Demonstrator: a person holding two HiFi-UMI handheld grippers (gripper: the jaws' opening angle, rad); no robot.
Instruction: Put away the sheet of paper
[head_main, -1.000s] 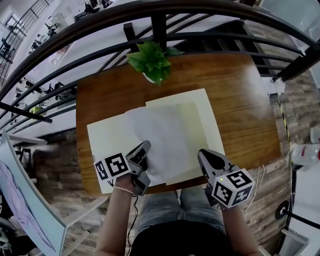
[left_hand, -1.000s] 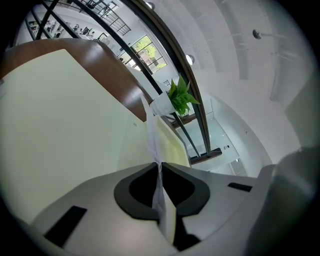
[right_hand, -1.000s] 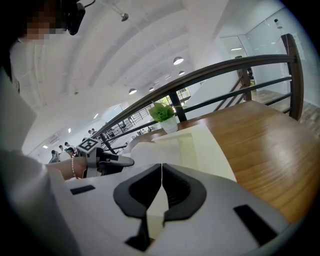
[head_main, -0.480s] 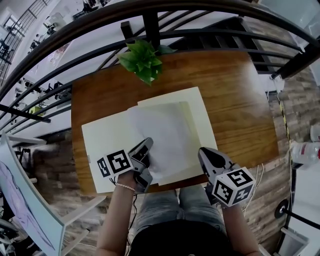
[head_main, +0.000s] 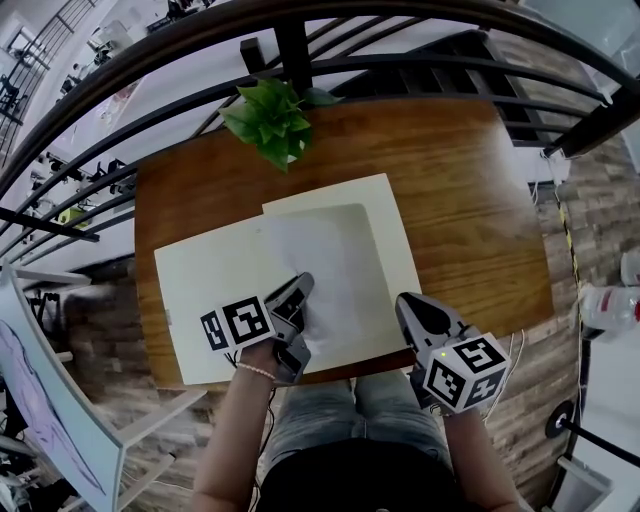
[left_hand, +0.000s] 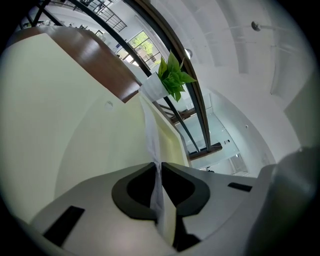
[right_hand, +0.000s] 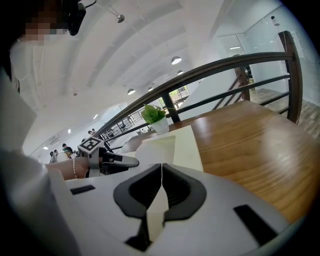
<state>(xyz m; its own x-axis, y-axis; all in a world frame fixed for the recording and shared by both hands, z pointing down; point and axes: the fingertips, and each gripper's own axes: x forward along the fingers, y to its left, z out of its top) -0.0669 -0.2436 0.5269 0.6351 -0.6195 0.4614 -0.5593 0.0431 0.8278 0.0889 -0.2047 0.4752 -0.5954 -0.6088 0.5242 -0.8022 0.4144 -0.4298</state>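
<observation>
The left gripper has its jaws pressed together on the near edge of the sheet of paper. From there the sheet runs away, its long side toward the plant, over the middle of the open folder. The right gripper is closed with nothing in it, beside the folder's near right corner. Everything is on a wooden table by a railing, in a bright hall.

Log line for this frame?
left gripper: shut on sheet | sheet: over open folder | right gripper: shut, by folder edge
</observation>
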